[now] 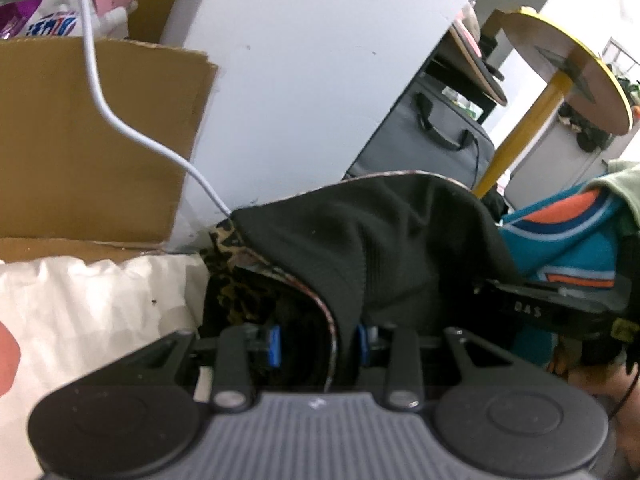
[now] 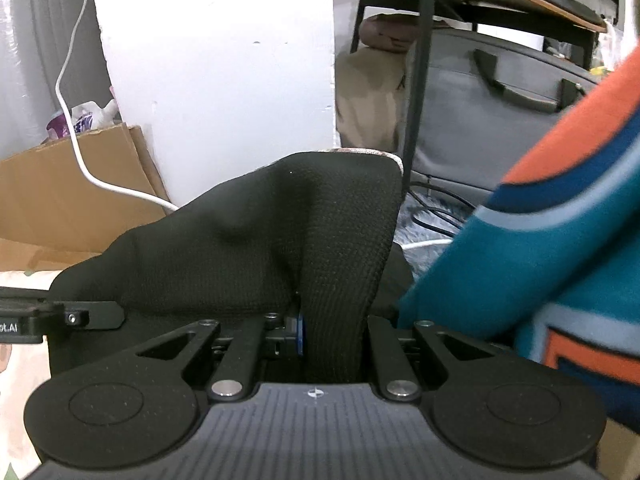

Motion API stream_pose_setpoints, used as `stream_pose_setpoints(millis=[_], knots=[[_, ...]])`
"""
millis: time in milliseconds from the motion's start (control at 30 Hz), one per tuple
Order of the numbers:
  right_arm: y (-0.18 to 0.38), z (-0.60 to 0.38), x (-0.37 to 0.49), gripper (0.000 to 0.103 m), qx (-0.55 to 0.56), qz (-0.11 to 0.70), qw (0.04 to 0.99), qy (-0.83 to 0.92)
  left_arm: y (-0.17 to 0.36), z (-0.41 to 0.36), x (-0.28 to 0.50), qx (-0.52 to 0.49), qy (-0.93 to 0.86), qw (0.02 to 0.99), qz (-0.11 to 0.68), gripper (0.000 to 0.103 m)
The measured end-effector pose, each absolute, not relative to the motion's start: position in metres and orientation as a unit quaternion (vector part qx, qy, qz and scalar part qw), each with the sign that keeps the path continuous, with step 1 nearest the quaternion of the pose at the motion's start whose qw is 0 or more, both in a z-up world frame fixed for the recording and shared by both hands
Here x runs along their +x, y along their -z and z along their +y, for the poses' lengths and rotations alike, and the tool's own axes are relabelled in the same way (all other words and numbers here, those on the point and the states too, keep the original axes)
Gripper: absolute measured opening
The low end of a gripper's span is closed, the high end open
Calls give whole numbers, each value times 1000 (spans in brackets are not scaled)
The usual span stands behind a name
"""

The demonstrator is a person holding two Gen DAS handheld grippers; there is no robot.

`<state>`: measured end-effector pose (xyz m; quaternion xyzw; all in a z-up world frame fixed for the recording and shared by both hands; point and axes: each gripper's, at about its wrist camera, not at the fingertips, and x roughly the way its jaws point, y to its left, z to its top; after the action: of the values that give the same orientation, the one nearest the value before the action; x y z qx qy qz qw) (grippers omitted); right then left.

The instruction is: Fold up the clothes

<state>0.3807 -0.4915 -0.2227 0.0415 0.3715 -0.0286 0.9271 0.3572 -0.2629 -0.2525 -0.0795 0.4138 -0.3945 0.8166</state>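
Right wrist view: black garment (image 2: 256,248) is clamped by right gripper (image 2: 334,340) and left gripper (image 1: 318,342); even tension is advised while lowering.

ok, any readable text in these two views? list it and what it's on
"D A S" – on the black body of the other claw, at the right edge of the left wrist view.
".AI" – end of a cut-off word on the black claw body at the left edge of the right wrist view.
Purple and white packet in the cardboard box: blue lettering, blurred, unreadable.
Teal and orange garment: large orange block shape, too cropped to read.
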Motion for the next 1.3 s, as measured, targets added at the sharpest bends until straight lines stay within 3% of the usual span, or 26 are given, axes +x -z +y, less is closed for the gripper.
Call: stream_pose_setpoints(millis=[567, 600, 800, 933, 1000, 1100, 1300], knots=[[254, -481, 418, 22, -6, 366, 926, 91, 286, -270, 388, -111, 372, 806, 446, 37], [254, -483, 421, 31, -5, 366, 925, 97, 287, -271, 389, -110, 373, 806, 446, 38], [246, -481, 417, 39, -2, 360, 927, 107, 286, -272, 399, -99, 375, 797, 463, 50], [238, -474, 408, 45, -19, 350, 929, 115, 272, -258, 393, -89, 369, 810, 447, 53], [231, -471, 406, 55, -30, 340, 932, 122, 264, -252, 389, -83, 366, 818, 436, 53], [219, -470, 400, 62, -30, 321, 938, 126, 253, -246, 384, -86, 362, 827, 421, 49], [218, -467, 375, 58, 31, 323, 942, 83, 230, -256, 372, -42, 363, 842, 397, 26]])
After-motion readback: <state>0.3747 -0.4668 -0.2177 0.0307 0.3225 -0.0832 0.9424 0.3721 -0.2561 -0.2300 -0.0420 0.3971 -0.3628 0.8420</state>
